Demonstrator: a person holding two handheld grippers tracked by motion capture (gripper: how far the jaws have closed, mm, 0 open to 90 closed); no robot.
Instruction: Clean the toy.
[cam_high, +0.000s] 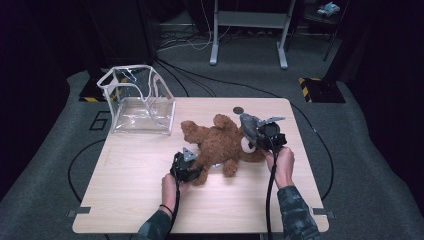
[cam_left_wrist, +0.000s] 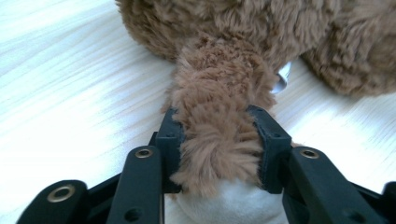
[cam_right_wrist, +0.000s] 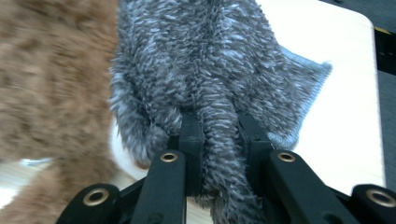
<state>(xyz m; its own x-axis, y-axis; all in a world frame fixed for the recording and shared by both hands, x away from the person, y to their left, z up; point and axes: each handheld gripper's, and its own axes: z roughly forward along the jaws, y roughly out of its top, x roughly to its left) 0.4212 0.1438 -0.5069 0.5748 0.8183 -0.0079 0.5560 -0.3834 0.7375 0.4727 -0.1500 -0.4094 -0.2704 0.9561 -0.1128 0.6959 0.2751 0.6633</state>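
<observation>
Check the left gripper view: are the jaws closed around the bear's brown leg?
Yes: the left gripper has both black pads pressed into the fur of the teddy bear's leg, which runs up between them.

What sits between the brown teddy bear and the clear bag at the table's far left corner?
Nothing visible: bare table lies between the brown teddy bear and the clear bag. The left gripper clamps one of the bear's limbs, and the right gripper pinches grey fuzzy fabric at the bear's head end.
</observation>
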